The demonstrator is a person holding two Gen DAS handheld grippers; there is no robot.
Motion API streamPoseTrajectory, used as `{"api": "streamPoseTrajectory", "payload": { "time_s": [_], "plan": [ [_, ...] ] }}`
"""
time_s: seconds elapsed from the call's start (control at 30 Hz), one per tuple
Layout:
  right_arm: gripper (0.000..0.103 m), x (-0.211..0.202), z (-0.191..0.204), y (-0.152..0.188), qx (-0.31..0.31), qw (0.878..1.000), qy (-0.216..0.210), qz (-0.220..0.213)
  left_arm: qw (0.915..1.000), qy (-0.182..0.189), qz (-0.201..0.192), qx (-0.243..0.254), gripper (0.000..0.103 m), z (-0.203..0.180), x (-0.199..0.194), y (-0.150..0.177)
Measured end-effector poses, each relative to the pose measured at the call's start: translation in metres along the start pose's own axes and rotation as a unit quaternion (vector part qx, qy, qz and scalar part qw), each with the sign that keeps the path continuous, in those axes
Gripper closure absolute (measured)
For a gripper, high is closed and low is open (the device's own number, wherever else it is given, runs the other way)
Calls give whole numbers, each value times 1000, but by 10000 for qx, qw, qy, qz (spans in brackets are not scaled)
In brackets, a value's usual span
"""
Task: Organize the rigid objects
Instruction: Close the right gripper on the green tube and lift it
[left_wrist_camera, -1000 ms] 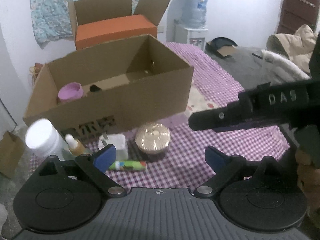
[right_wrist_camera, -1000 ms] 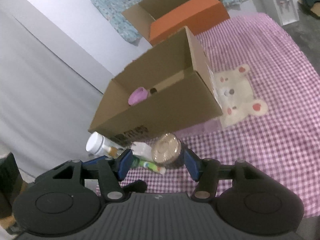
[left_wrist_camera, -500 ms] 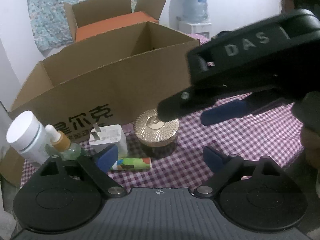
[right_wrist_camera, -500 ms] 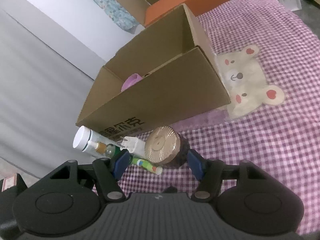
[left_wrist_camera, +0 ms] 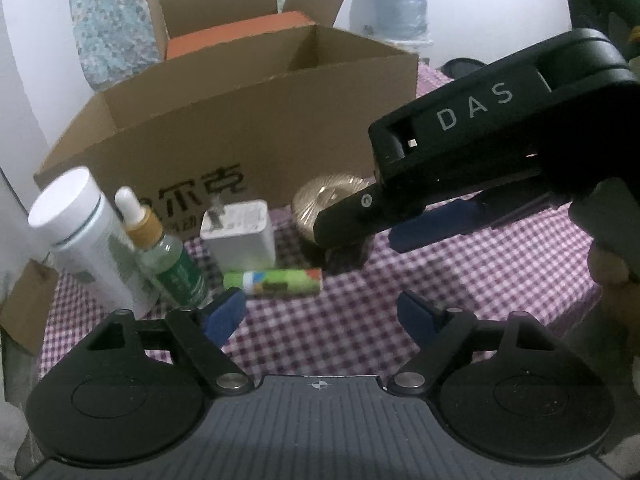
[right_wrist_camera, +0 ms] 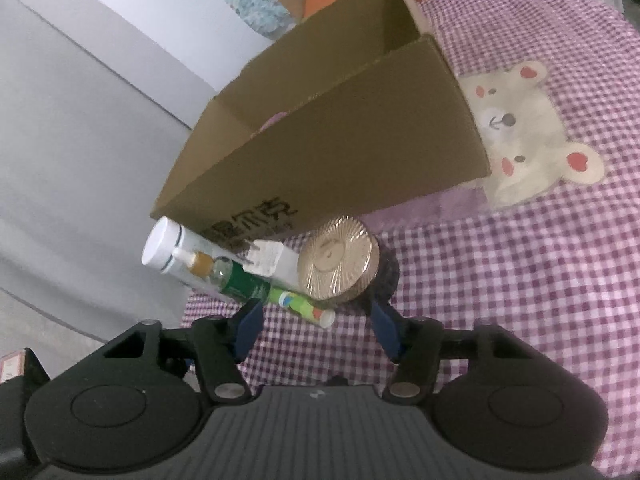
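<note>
- Right gripper: jaws closing astride the gold-lidded jar, pads not yet pressing (no grasp).
- Left gripper: closing, empty.
- Jar stands on the checked cloth, just beside the cardboard box.

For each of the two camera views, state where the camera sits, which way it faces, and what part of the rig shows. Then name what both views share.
Left wrist: on the left gripper, facing down-forward at the cardboard box; the right gripper crosses in.
Right wrist: on the right gripper, jaws closing, angled down at the gold-lidded jar, which it straddles.
Shared: box, jar, white bottle, dropper bottle, charger, small tube.
</note>
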State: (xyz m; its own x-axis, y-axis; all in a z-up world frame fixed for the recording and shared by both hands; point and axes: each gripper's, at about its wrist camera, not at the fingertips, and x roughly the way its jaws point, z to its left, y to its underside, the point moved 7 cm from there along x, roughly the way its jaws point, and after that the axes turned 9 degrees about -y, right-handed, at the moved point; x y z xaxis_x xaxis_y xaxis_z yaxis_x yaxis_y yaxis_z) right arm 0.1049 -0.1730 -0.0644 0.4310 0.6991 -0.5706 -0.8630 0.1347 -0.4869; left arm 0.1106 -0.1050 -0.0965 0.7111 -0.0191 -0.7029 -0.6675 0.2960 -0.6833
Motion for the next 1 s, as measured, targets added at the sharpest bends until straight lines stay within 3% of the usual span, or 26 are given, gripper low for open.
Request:
{"api": "streamPoseTrajectory", "payload": {
  "time_s": [0.2, 0.5, 0.67, 1.0],
  "plan": [
    [50, 24, 11, 8, -196, 9996, -124, 158, 9995, 191, 226, -133, 27, 11, 5, 11],
    [51, 40, 20, 14, -473, 9988, 110, 118, 9992, 273, 261, -152, 28, 26, -5, 28],
    [51, 48, 34, 24, -421, 9975, -304, 483, 9988, 330, 292, -219, 28, 35, -13, 37],
    [55, 60, 38, 8, -710, 9967, 145, 367, 9966, 508, 351, -536, 35, 55, -14, 37]
  ]
}}
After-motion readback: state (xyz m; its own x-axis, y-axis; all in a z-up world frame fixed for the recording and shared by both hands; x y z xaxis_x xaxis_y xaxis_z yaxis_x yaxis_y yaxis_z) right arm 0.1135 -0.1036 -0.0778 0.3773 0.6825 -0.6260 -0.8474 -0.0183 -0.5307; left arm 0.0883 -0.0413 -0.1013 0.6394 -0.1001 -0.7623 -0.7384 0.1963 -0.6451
